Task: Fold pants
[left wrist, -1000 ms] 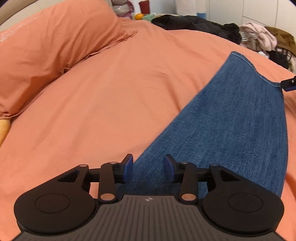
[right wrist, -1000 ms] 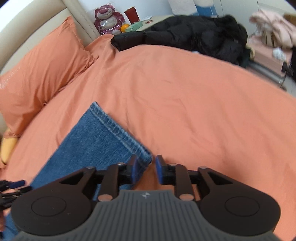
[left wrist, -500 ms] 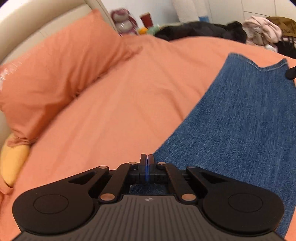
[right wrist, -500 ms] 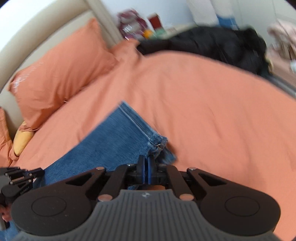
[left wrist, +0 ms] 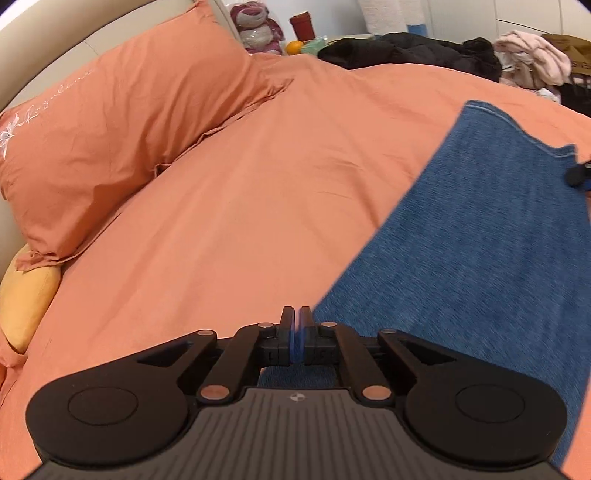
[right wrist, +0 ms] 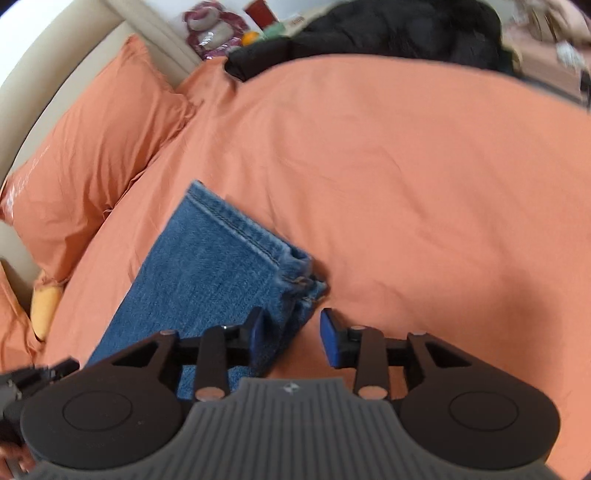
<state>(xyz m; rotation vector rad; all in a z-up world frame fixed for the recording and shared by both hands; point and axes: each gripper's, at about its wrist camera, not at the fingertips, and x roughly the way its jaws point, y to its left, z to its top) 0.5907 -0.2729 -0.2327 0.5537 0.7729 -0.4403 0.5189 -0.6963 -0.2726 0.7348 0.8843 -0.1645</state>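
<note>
Blue denim pants (left wrist: pixel 491 251) lie on the orange bed sheet (left wrist: pixel 258 206), one leg stretching away to its hem (right wrist: pixel 236 221). My left gripper (left wrist: pixel 295 332) pinches the pants' near left edge; its pads are almost together and its jaws are just beginning to open. My right gripper (right wrist: pixel 293 334) is low over the bunched hem corner (right wrist: pixel 303 284); its jaws are opening, with denim between them that the pads do not press. The right gripper's tip (left wrist: pixel 578 173) shows at the pants' far edge in the left wrist view. The left gripper (right wrist: pixel 37 373) shows at the lower left in the right wrist view.
An orange pillow (left wrist: pixel 122 133) leans on the beige headboard (right wrist: pixel 66 74), with a yellow cushion (left wrist: pixel 26 295) below it. A black jacket (right wrist: pixel 388 33) lies on the bed's far side. A plush toy (right wrist: pixel 210 26), an orange and a clothes pile (left wrist: pixel 532 59) sit beyond.
The left gripper closed on the pants' edge and stayed there. The right gripper closed on the hem corner, then sank and opened again, leaving the corner bunched on the sheet.
</note>
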